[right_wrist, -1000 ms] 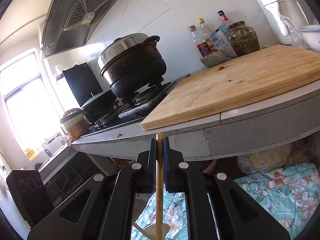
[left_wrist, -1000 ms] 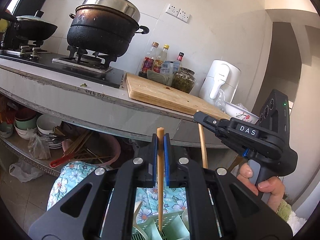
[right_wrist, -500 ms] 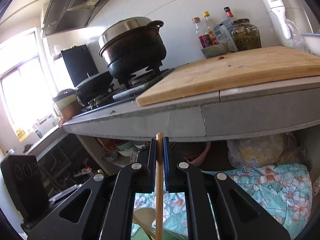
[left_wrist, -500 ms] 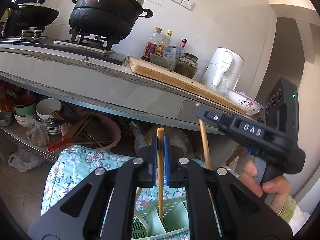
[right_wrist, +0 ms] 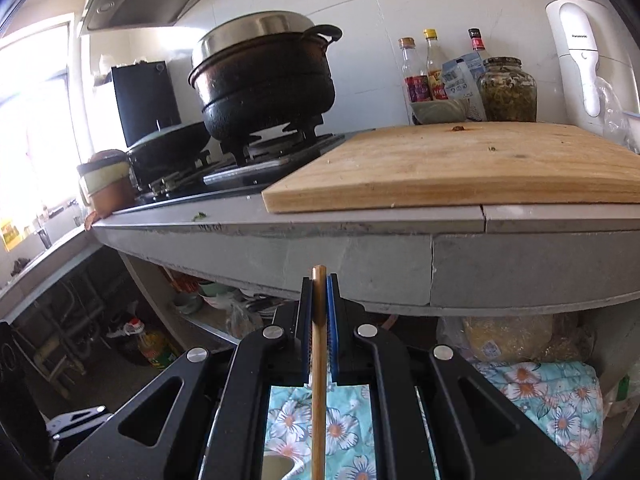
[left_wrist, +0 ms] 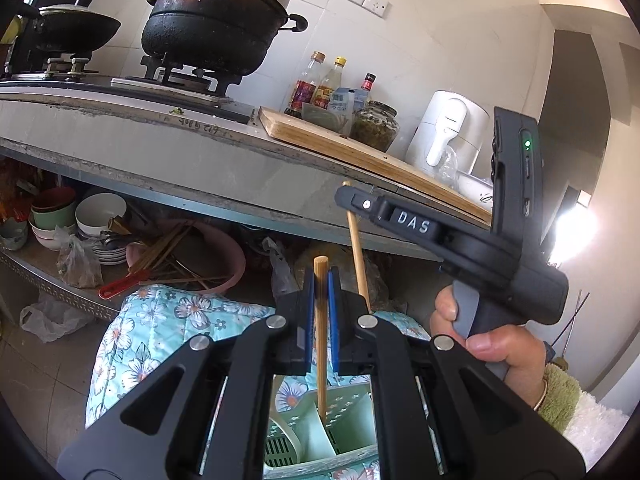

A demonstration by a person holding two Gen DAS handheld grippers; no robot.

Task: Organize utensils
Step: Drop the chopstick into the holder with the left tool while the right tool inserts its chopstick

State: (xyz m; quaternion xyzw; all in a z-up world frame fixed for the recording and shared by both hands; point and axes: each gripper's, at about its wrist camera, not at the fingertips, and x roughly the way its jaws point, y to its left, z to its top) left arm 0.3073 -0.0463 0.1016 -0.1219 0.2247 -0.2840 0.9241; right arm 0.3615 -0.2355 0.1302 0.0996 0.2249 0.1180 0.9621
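Each gripper (left_wrist: 320,300) (right_wrist: 319,304) pinches a light, stiff, probably slippery chopstick (left_wrist: 321,344) (right_wrist: 319,380) near its top, above the green holder (left_wrist: 352,412).

We see one wooden chopstick (left_wrist: 321,332) standing upright at the lower centre of the left view, its lower end down in a pale green slotted holder (left_wrist: 316,436) at the bottom edge. A second chopstick (left_wrist: 357,256) leans just right of it, and shows upright at centre bottom of the right view.
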